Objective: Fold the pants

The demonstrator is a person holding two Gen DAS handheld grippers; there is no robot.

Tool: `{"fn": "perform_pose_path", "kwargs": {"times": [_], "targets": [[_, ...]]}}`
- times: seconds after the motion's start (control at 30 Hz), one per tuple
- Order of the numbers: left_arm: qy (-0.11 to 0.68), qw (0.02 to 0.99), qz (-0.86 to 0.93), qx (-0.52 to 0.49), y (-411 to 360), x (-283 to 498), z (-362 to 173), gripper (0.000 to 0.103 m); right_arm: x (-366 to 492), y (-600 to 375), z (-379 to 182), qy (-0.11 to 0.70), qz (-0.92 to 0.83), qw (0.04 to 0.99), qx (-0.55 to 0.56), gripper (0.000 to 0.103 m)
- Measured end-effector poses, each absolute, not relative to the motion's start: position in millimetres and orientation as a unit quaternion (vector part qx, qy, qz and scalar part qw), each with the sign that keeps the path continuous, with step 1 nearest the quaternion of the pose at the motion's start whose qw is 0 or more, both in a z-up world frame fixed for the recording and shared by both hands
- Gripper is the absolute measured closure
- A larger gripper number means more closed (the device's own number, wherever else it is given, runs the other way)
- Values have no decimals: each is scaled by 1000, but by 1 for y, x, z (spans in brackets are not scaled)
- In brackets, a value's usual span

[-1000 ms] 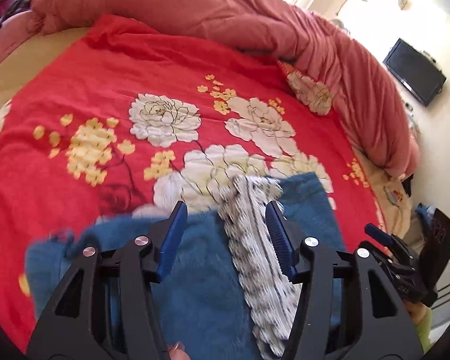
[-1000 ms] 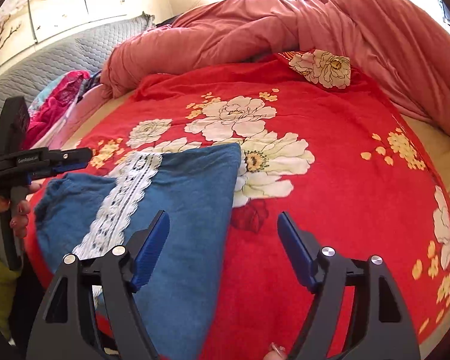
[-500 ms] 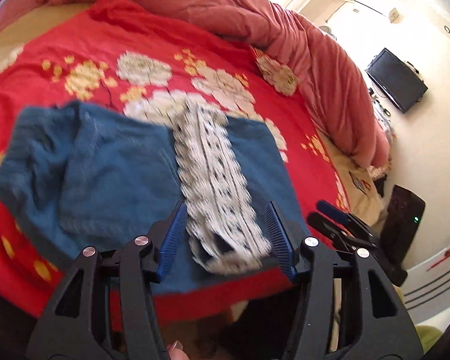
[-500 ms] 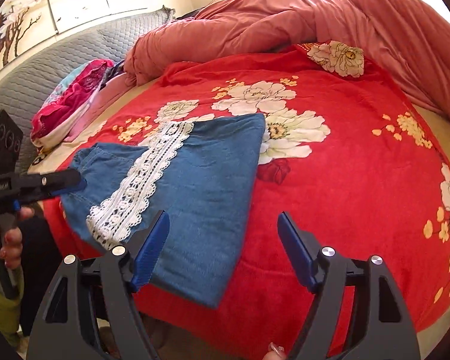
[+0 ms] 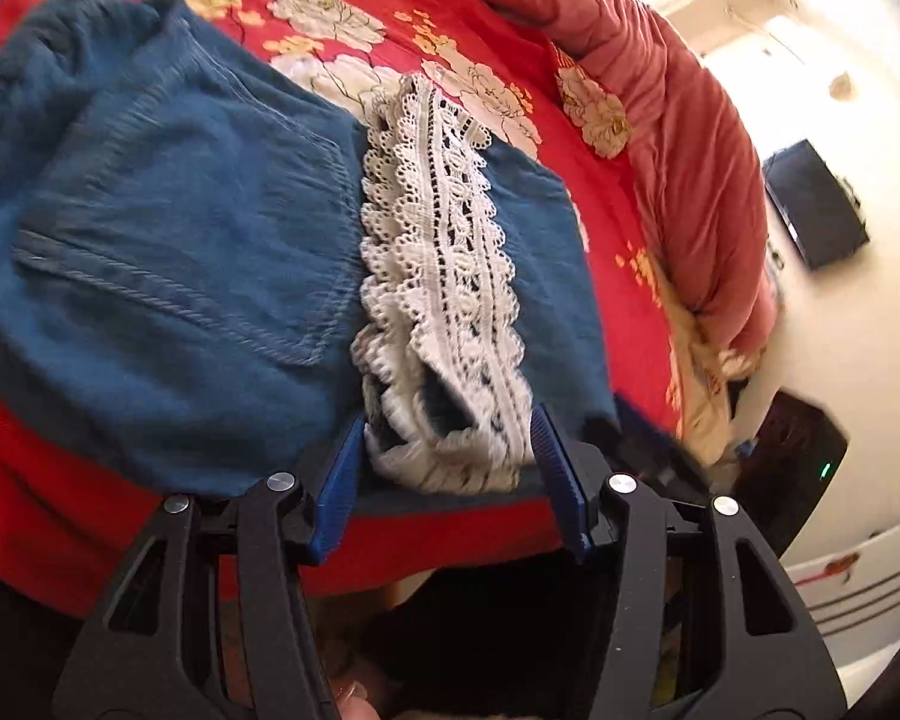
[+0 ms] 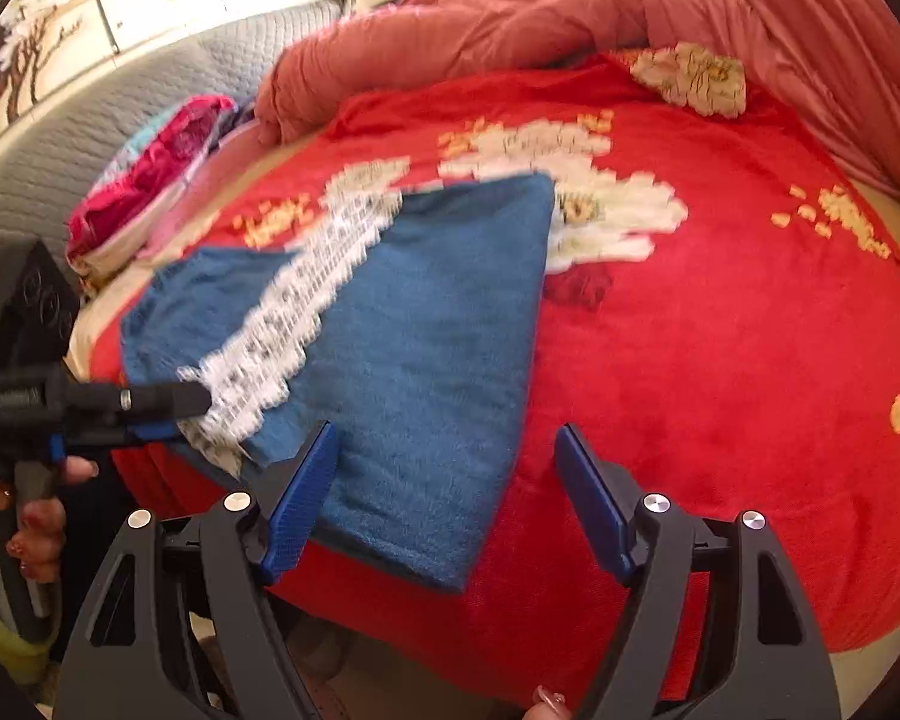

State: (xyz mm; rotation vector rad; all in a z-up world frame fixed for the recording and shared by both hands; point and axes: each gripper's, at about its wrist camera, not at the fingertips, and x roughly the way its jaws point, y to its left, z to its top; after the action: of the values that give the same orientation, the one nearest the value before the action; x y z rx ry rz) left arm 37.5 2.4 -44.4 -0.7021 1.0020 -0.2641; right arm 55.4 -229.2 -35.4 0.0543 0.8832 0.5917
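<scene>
left claw (image 5: 450, 456): closing, lace trim (image 5: 444, 276) at near hem between pads, not yet pinched | right claw (image 6: 444, 480): spread, empty, over near corner of pants (image 6: 414, 348) | pants flat on bed (image 6: 720, 360), near edge | step: grasping hem | next: right claw grips, both lift together

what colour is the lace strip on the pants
White openwork lace trim running down the blue pants; clearest in the left wrist view.
</scene>
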Motion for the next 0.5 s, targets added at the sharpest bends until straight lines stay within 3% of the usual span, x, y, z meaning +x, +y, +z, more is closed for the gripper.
{"fn": "perform_pose_path", "kwargs": {"times": [0.07, 0.23, 0.37, 0.43, 0.5], "targets": [[472, 814, -110, -320, -1, 41, -48, 85, 53, -225, -40, 423, 280, 861, 16, 30], [461, 838, -114, -267, 2, 24, -26, 87, 43, -223, -32, 408, 293, 865, 5, 30], [482, 844, -82, -221, -2, 25, -36, 74, 43, -220, -39, 417, 286, 863, -10, 30], [482, 846, -81, -212, -2, 26, -40, 73, 40, -224, -32, 406, 277, 871, -9, 30], [481, 848, -86, -206, -2, 26, -37, 64, 35, -228, -21, 386, 272, 881, -15, 30]]}}
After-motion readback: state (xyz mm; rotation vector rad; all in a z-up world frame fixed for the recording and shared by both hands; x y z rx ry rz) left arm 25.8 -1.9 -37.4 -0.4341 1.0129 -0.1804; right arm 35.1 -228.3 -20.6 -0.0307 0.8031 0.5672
